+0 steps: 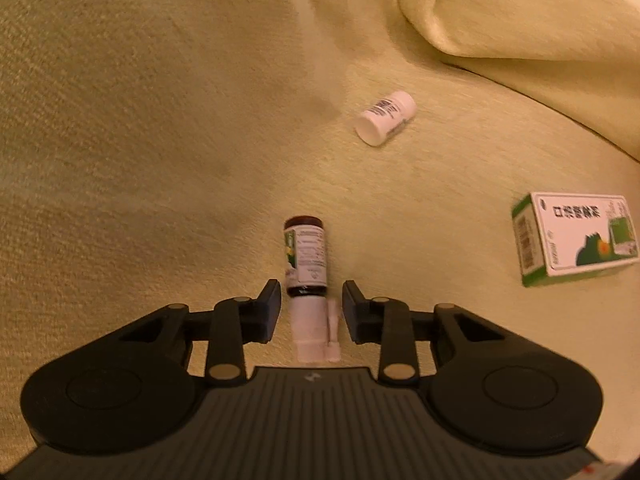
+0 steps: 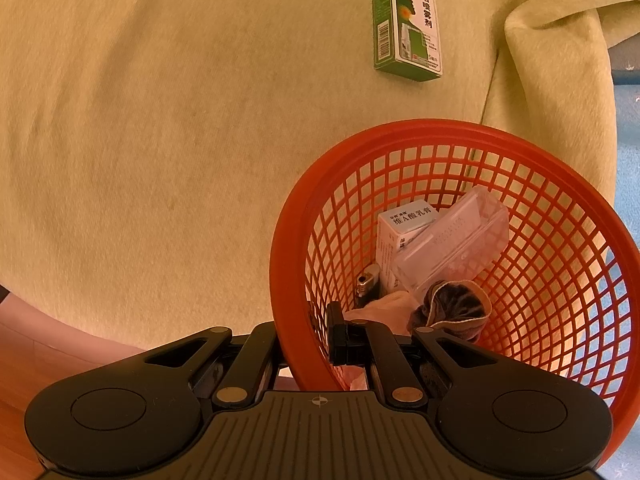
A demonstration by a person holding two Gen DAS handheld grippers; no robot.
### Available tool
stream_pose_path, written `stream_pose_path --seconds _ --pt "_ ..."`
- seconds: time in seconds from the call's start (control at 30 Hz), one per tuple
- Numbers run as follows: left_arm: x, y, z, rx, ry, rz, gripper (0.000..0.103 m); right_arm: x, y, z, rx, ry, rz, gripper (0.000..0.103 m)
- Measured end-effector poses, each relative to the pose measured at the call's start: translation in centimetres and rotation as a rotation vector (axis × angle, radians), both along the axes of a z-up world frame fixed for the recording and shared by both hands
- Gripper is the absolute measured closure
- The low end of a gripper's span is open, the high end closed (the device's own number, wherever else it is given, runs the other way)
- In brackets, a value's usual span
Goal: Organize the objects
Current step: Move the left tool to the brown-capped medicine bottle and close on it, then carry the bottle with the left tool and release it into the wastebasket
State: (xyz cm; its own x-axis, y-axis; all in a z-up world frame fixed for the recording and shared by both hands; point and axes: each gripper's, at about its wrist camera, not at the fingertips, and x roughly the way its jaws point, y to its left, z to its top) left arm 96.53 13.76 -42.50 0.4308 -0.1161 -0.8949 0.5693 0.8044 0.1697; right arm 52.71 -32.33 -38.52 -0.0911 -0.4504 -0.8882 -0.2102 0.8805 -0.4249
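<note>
Between our left gripper's (image 1: pixel 311 308) parted fingers lies a brown spray bottle with a white nozzle (image 1: pixel 306 258), its end hidden; our right gripper (image 2: pixel 305 338) pinches the red mesh plastic basket's (image 2: pixel 540 152) rim.

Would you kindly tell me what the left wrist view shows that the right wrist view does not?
Only the left wrist view shows the open left gripper straddling a lying brown spray bottle. Only the right wrist view shows the right gripper clamped on the red basket, with a lighter inside. Both show the green box and the yellow blanket.
</note>
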Motion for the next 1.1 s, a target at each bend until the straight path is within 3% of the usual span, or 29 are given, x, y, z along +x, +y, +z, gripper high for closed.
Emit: stream_pose_path --seconds 0.17,0.27,0.47,0.67,0.87,1.1 --pt "0.4 -0.6 -0.2 0.004 -0.003 -0.009 0.074 0.0 0.1 0.1 0.0 -0.001 0.0 0.101" --pt "0.3 -0.7 -0.1 0.006 -0.001 -0.02 0.084 -0.1 0.0 0.0 0.002 -0.002 -0.001 0.101" --pt "-1.3 -0.1 0.7 -0.028 0.036 -0.034 0.084 -0.2 0.0 -0.1 0.002 -0.004 0.0 0.101" --pt "-5.3 0.5 1.7 -0.078 0.078 -0.08 0.084 -0.4 -0.2 -0.2 0.003 -0.004 0.003 0.101" --pt "-8.1 0.4 0.4 -0.074 0.112 -0.093 0.084 -0.4 0.0 -0.3 0.002 -0.004 0.014 0.101" --pt "-8.5 0.2 -0.1 -0.067 0.098 -0.074 0.084 -0.4 0.2 -0.4 0.001 -0.004 0.014 0.101"
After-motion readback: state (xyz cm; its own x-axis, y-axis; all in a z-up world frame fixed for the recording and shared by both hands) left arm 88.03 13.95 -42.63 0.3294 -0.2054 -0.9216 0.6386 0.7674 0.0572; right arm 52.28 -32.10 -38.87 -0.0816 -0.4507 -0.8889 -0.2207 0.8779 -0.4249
